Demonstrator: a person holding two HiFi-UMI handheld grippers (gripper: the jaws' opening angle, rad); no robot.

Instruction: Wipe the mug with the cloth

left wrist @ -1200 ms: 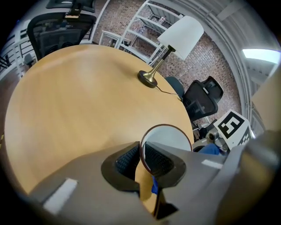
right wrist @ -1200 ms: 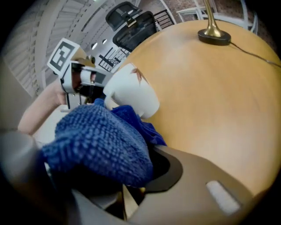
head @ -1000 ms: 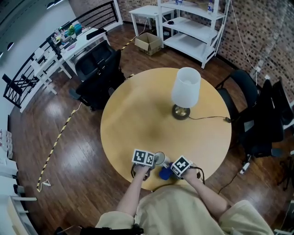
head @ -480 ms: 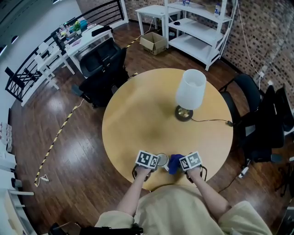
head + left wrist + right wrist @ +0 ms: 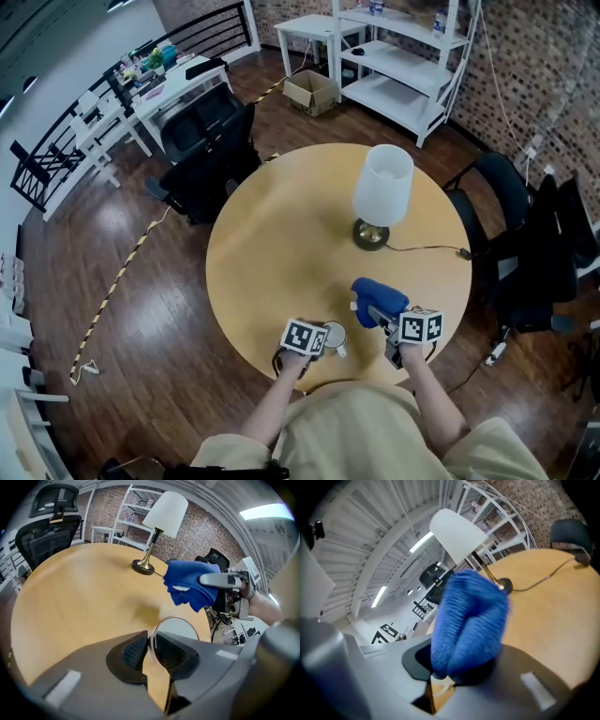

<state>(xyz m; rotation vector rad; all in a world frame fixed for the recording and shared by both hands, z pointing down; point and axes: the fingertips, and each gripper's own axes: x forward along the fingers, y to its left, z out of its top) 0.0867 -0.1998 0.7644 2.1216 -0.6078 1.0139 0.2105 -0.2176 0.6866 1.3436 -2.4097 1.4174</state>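
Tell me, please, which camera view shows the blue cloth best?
The left gripper view: the whole cloth shows sharply from the side. The right gripper view has it blurred and close; the head view shows it small.

Left gripper clamped low; right gripper clamped, higher.

Mug at near edge of table, cloth to its right, seemingly aloft, lamp behind

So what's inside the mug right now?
The mug shows only a pale, bare inner wall, with no cloth in it. The left gripper clamps the rim, and its inner jaw hides the lower inside. The cloth hangs apart in the right gripper.
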